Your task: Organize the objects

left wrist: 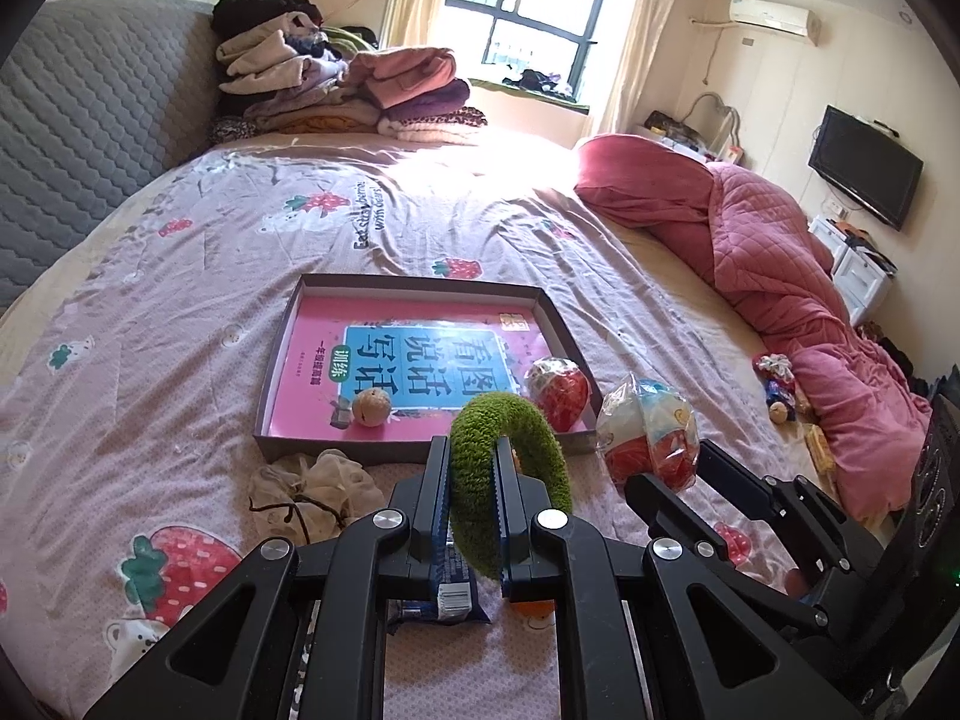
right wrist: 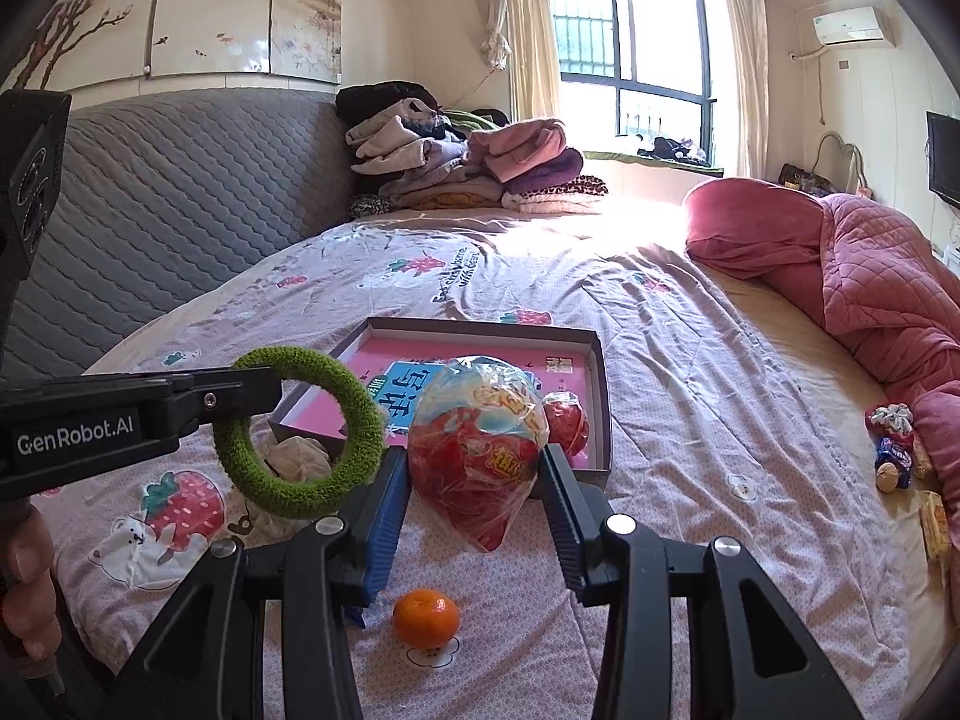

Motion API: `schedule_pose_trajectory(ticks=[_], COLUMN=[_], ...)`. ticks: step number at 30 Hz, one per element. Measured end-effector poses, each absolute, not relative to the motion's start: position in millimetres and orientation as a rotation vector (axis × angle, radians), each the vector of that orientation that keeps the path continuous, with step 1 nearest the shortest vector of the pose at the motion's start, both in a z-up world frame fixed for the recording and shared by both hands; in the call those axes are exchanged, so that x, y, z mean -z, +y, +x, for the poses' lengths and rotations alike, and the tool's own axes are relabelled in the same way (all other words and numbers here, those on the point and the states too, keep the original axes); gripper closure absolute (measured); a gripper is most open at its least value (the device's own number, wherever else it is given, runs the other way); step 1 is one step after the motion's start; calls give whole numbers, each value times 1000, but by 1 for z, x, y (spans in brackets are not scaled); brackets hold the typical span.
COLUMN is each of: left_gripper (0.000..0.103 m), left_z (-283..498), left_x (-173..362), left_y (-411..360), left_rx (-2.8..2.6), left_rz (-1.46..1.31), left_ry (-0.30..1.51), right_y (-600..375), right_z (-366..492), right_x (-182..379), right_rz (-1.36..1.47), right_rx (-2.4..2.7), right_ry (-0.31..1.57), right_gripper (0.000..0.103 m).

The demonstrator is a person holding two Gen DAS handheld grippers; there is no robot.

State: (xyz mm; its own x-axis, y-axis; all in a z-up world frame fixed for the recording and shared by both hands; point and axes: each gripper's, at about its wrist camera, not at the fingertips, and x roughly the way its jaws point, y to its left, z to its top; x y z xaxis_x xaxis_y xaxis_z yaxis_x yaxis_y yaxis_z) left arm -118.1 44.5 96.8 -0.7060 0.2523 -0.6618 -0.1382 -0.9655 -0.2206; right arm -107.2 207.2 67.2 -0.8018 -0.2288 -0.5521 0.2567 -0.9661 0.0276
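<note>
My left gripper (left wrist: 472, 462) is shut on a fuzzy green ring (left wrist: 528, 420), held upright above the bed just short of the grey box (left wrist: 420, 285); the ring also shows in the right wrist view (right wrist: 300, 495). My right gripper (right wrist: 474, 474) is shut on a plastic-wrapped red and blue egg toy (right wrist: 480, 444), also seen in the left wrist view (left wrist: 651, 426), lifted near the box's near right corner. The box (right wrist: 603, 396) holds a pink book (left wrist: 336, 330), a small tan ball (left wrist: 372, 406) and a second wrapped red egg (left wrist: 558, 387).
On the bed lie a beige mesh pouch (left wrist: 312, 489), a blue snack packet (left wrist: 447, 597) under my left gripper, and an orange (right wrist: 426, 617) under my right gripper. A pink quilt (left wrist: 780, 276) and small snacks (right wrist: 897, 450) lie to the right. Folded clothes (left wrist: 336, 84) are stacked at the back.
</note>
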Motion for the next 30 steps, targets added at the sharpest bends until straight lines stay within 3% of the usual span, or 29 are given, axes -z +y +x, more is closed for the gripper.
schedule_pose_trajectory(ticks=[30], left_gripper=[91], left_z=[-167], left_x=[-103], left_y=[13], left_rx=[-2803], left_rz=[-1066], left_ry=[-252], right_y=[193], right_z=[-150], right_x=[-92], right_rz=[724], right_rx=[2754], right_ry=[158], right_gripper=[59])
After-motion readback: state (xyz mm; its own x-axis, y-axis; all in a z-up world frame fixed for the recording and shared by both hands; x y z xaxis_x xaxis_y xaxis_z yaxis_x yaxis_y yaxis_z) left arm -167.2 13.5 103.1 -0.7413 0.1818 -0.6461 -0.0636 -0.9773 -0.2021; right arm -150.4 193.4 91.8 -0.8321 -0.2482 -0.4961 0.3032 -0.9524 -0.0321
